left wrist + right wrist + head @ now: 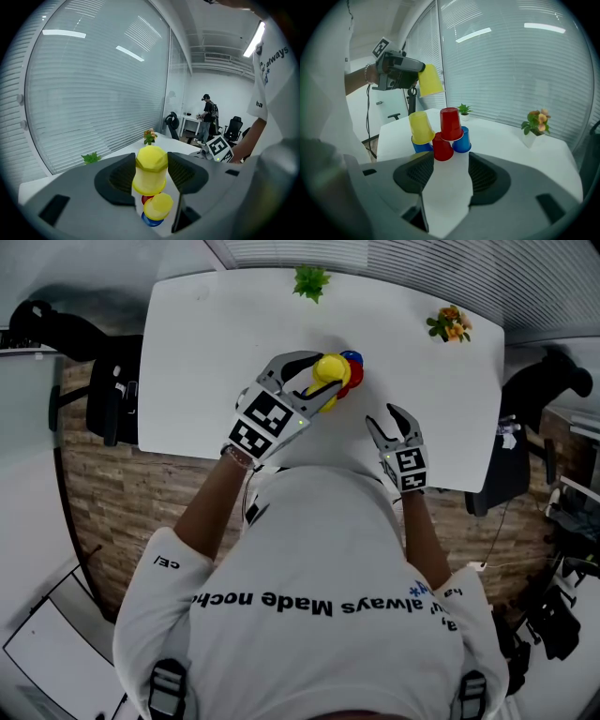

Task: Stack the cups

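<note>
**Capstone cup in the air, pyramid waiting**

Your left gripper [321, 371] is clamped on the top yellow cup [151, 171], mouth down, pads on its sidewall. That grip leaves the rim free, so the cup can land without the jaws fouling what's below. It hangs above the stack, touching nothing. It looks tilted in the right gripper view, so level it before lowering.

The stack sits on the tabletop [216, 352] at your 12 o'clock.
- **Base row:** left blue cup [423, 146], low red cup [442, 147] and right blue cup [462, 140], packed together.
- **Second tier:** lower yellow cup [421, 126] and upper red cup [450, 123], each apparently bridging two base cups.
- **Why inverted:** the closed ends give the next tier a seat.
- **My read:** the one open slot is on top, spanning those two.

Your right gripper [391, 420] is released, with nothing between its jaws. It's parked at 4 o'clock of the stack, facing it. That's sensible, since it's clear of the drop path.

Risk, as I judge it: the cups look light and the seats narrow, so a nudge to the second tier could topple it. Come straight down and let go only once the rim rests on both cups.

The green plant [310, 281] at 12 o'clock and the flower pot [450, 323] at 2 o'clock sit on the far edge, well apart from the stack. Neither is in play.
</note>
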`<action>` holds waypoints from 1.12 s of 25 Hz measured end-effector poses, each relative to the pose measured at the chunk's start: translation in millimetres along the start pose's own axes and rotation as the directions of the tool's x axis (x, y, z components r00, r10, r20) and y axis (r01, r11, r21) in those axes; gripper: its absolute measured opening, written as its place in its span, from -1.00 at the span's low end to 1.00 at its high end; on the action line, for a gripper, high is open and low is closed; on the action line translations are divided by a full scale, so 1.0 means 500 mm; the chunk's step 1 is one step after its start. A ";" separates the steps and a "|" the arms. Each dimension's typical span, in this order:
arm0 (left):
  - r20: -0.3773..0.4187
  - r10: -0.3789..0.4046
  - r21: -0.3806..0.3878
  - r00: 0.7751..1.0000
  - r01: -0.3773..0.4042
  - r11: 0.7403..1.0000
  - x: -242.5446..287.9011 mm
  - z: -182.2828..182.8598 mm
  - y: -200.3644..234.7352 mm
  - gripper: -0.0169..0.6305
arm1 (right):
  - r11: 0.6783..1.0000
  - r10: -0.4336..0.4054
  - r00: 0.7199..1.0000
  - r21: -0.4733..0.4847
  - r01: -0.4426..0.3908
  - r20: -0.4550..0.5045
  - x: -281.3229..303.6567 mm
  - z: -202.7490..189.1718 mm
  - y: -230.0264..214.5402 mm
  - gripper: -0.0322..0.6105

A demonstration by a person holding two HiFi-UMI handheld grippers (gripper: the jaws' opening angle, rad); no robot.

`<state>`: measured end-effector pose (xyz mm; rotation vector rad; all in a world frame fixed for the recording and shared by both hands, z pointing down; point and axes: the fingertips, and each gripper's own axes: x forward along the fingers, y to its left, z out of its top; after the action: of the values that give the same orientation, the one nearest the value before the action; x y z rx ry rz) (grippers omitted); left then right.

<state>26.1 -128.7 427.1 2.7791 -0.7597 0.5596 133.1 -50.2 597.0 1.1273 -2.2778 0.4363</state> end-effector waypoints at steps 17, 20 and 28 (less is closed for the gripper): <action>-0.067 -0.018 0.017 0.998 0.019 1.000 0.041 -0.057 -0.028 -0.22 | 1.000 0.005 1.000 0.001 -0.005 -0.002 -0.003 -0.003 -0.005 -0.15; -0.075 -0.021 0.015 0.997 0.022 1.000 0.047 -0.064 -0.030 -0.22 | 1.000 0.004 1.000 -0.004 -0.004 -0.022 -0.003 -0.015 -0.009 -0.15; -0.078 -0.026 0.019 0.997 0.028 0.999 0.052 -0.072 -0.031 -0.22 | 1.000 0.005 1.000 0.001 -0.005 0.000 -0.003 -0.004 -0.008 -0.15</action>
<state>43.9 -116.7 469.0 2.7633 -0.7028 0.6702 137.5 -50.7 597.7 1.1227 -2.2813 0.4392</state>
